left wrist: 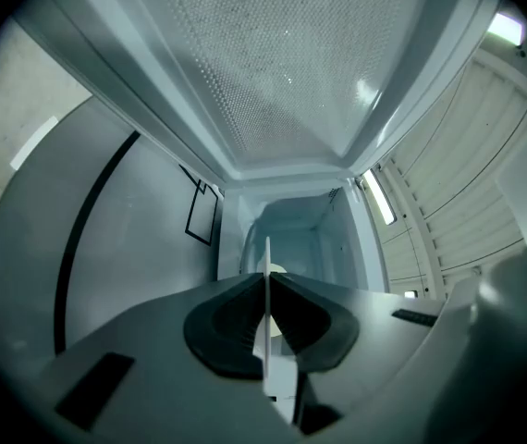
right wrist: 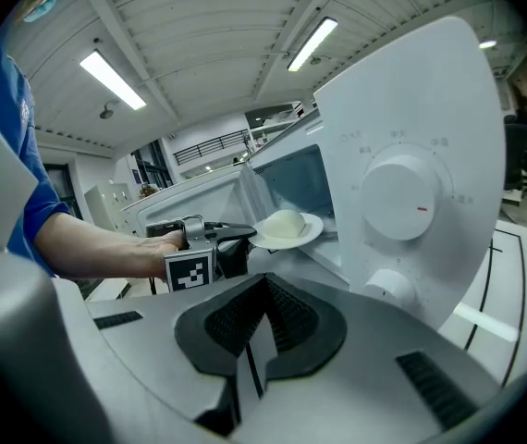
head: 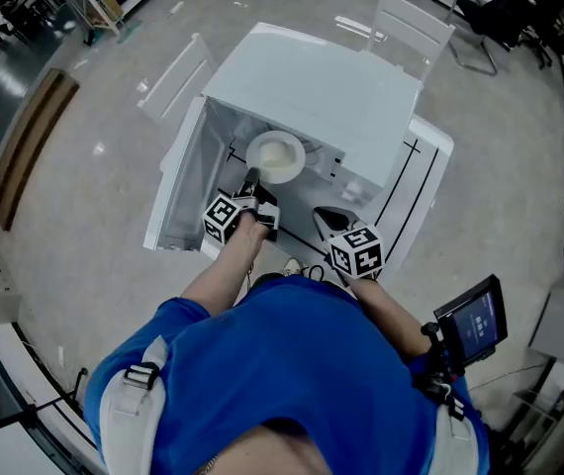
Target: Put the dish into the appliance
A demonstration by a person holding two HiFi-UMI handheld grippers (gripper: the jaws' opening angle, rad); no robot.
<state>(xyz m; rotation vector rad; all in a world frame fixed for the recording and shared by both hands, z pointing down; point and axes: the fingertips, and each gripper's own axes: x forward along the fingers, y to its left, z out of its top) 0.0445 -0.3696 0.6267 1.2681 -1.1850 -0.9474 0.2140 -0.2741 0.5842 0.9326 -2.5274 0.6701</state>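
Presently left gripper [head: 252, 180] pinches the near rim of the round white plate [head: 277, 156] carrying a pale mound, held level, probably against spills, at the boxy white appliance [head: 312, 87] mouth, while right gripper [head: 328, 216] waits near-right, jaws together, empty.

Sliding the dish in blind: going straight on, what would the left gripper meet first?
The way looks free: the left gripper, shut on the dish, points into the open appliance. First in line is probably its back wall, though depth is unclear.
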